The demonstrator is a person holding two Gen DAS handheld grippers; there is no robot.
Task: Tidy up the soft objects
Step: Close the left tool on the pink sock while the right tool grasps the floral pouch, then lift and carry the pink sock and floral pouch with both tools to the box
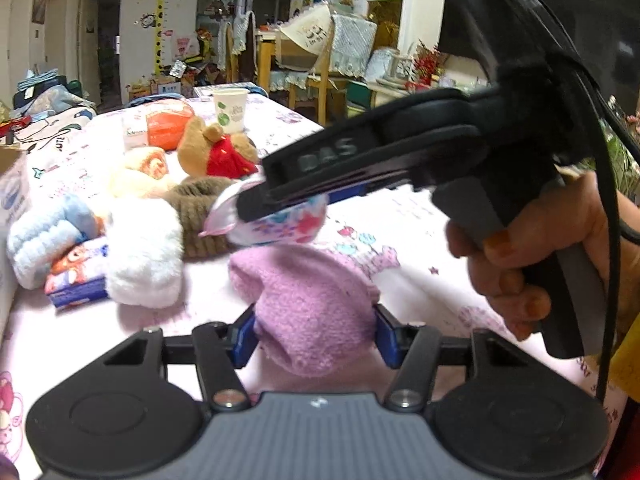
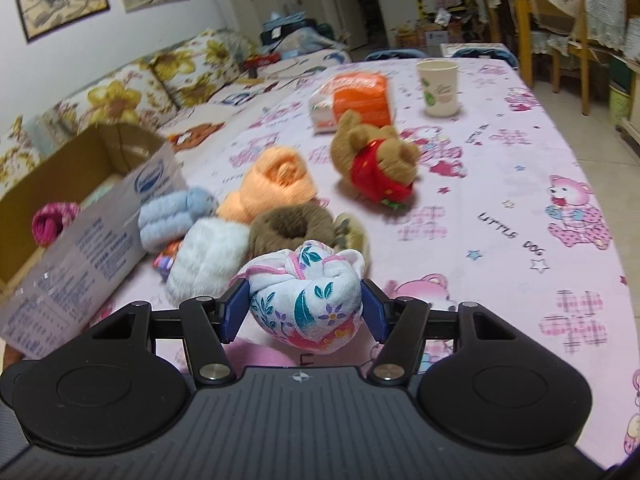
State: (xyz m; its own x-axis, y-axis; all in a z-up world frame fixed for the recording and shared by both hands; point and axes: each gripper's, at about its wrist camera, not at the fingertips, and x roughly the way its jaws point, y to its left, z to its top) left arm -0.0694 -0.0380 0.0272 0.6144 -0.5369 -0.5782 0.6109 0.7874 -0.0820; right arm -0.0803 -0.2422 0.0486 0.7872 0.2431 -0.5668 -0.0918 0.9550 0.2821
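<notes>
Pink cartoon-print desk (image 2: pixel 520 152) is strewn with soft items; open cardboard box (image 2: pixel 80 184) sits at 9 o'clock. Fuzzy pink rolled sock (image 1: pixel 316 312) is clamped in left tool (image 1: pixel 316 332); floral white cloth bundle (image 2: pixel 306 300) is gripped in right tool (image 2: pixel 304 312). Pickup looks done; carry to the box is likely needed next.

Seven rolled soft bundles show: pink (image 1: pixel 316 304), floral (image 2: pixel 306 300), white (image 2: pixel 208 260), blue (image 2: pixel 172 216), orange (image 2: pixel 276 184), brown (image 2: pixel 292 228), magenta (image 2: pixel 54 220). One teddy bear (image 2: pixel 376 160), one paper cup (image 2: pixel 438 86), one cardboard box (image 2: pixel 80 240).
</notes>
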